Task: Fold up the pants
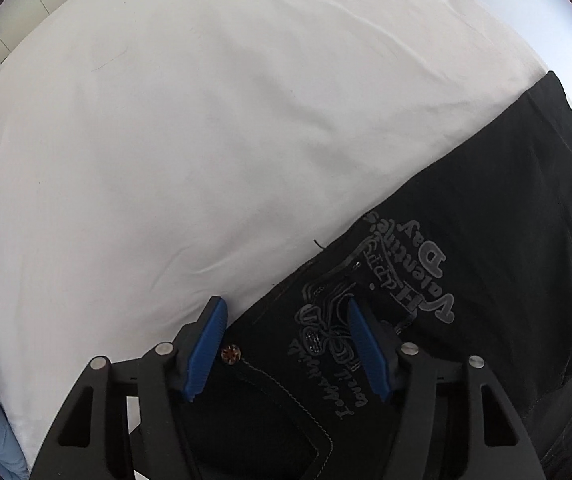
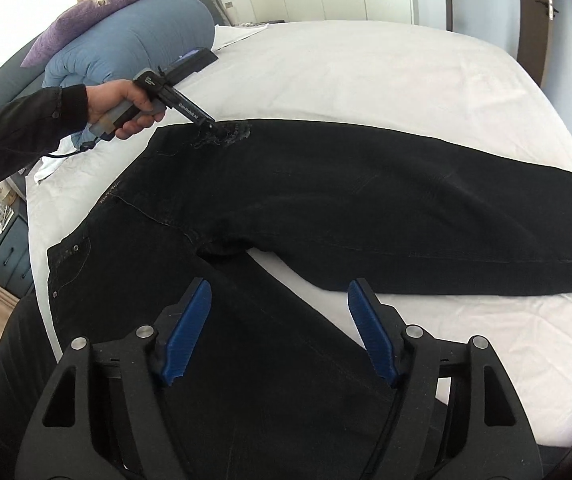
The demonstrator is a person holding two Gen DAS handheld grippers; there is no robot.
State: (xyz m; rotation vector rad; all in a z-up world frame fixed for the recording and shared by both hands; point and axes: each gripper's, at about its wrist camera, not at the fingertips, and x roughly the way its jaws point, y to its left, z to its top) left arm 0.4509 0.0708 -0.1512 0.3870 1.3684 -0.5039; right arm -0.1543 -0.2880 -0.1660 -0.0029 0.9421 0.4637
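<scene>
Lying spread on the sheet (image 2: pixel 365 80), pants (image 2: pixel 325 184) sit under both parted tongs (image 1: pixel 286 344) (image 2: pixel 282 328).

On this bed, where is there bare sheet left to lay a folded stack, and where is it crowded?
Bare white sheet runs beyond the far leg of the black pants toward the wardrobe side. A narrow wedge lies between the two legs, and a strip nearer than the far leg's hem. The headboard corner is crowded: blue duvet and pillows.
</scene>
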